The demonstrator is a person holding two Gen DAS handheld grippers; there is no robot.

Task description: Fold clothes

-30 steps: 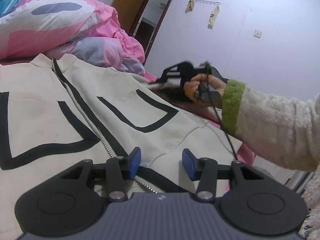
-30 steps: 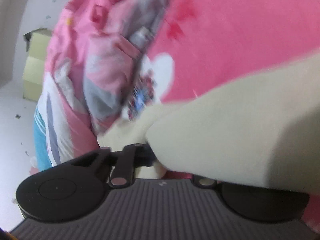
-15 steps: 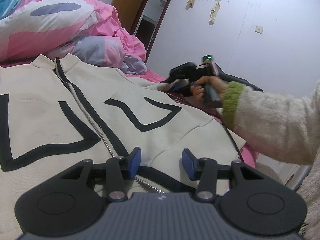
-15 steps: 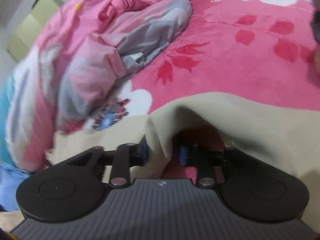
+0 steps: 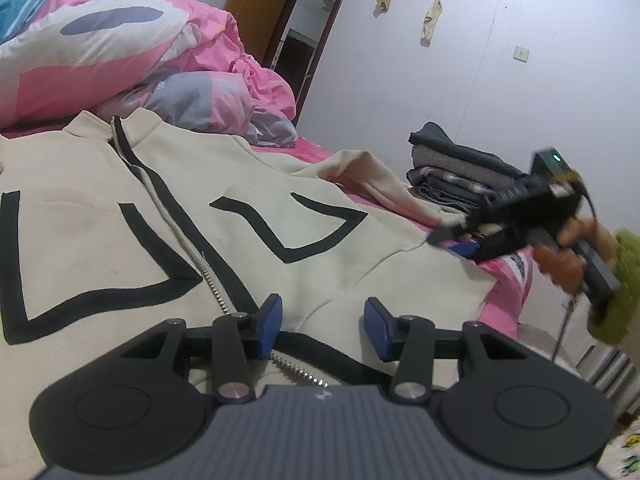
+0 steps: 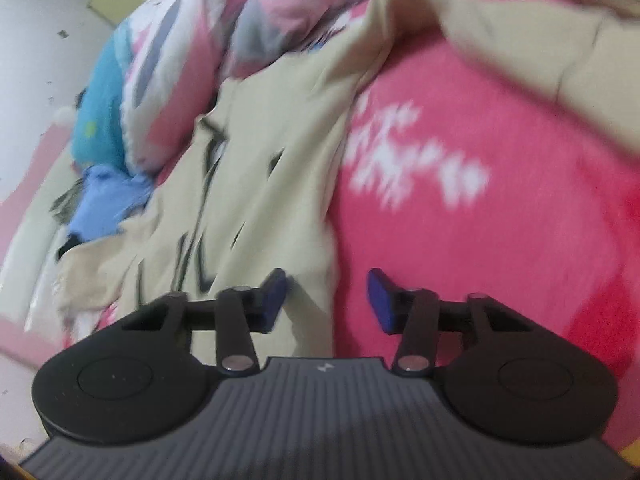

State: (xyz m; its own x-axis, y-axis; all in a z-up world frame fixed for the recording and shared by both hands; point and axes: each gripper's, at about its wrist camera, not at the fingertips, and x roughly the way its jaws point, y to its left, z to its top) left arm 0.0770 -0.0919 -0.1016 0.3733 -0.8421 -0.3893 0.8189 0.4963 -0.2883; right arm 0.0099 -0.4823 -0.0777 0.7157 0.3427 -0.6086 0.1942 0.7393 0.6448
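A cream zip-up jacket (image 5: 200, 208) with black lines lies spread front-up on the pink bed. My left gripper (image 5: 323, 328) hovers open over its hem, with the zipper under the gap and no cloth pinched. The jacket's right sleeve (image 5: 372, 176) lies stretched towards the bed's edge. My right gripper (image 5: 452, 240), held by a hand (image 5: 568, 256), is beside that sleeve's cuff. In the blurred right wrist view my right gripper (image 6: 327, 300) hangs over the jacket's (image 6: 260, 160) side edge and the pink cover (image 6: 480, 220). Its jaws are closing with nothing between them. The sleeve (image 6: 500, 40) lies beyond.
A heap of pink, grey and blue bedding (image 5: 100, 52) fills the head of the bed behind the collar. A folded pile of dark clothes (image 5: 452, 168) sits at the bed's far right edge. Beyond it are a white wall and an open doorway (image 5: 304, 40).
The right gripper let go of the cream sleeve and swung away to the right. The sleeve now lies stretched out on the bed. The left gripper stayed put.
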